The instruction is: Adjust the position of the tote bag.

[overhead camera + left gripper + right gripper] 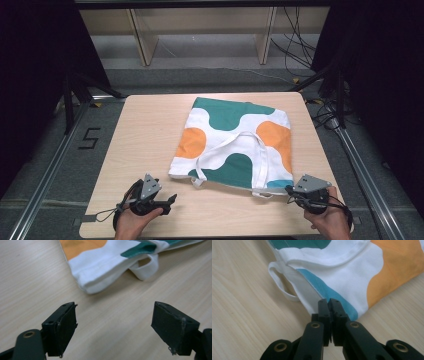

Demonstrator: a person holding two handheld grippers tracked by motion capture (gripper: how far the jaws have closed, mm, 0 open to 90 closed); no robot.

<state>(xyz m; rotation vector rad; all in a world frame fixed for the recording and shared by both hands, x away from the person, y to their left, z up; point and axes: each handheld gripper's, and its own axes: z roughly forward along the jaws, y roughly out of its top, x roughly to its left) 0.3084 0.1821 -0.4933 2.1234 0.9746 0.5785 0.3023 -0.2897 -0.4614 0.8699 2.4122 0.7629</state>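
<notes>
The tote bag [235,145] is lain flat, unfolded. Its near corner is pinched in the closed right gripper [329,301] — the left gripper [113,325], gaping wide, is held short of the other corner — no fold is begun.

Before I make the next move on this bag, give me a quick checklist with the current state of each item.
1. White cloth tote bag with green and orange patches lies flat, within the light wooden table: ok.
2. Left gripper jaws wide open: ok.
3. Left gripper faces the bag's near-left corner, apart from it: ok.
4. Right gripper jaws together at the bag's near-right corner: ok.
5. Cloth pinched between the right jaws: cannot tell.
6. White handle strap lies on top of the bag, away from both grippers: ok.
</notes>
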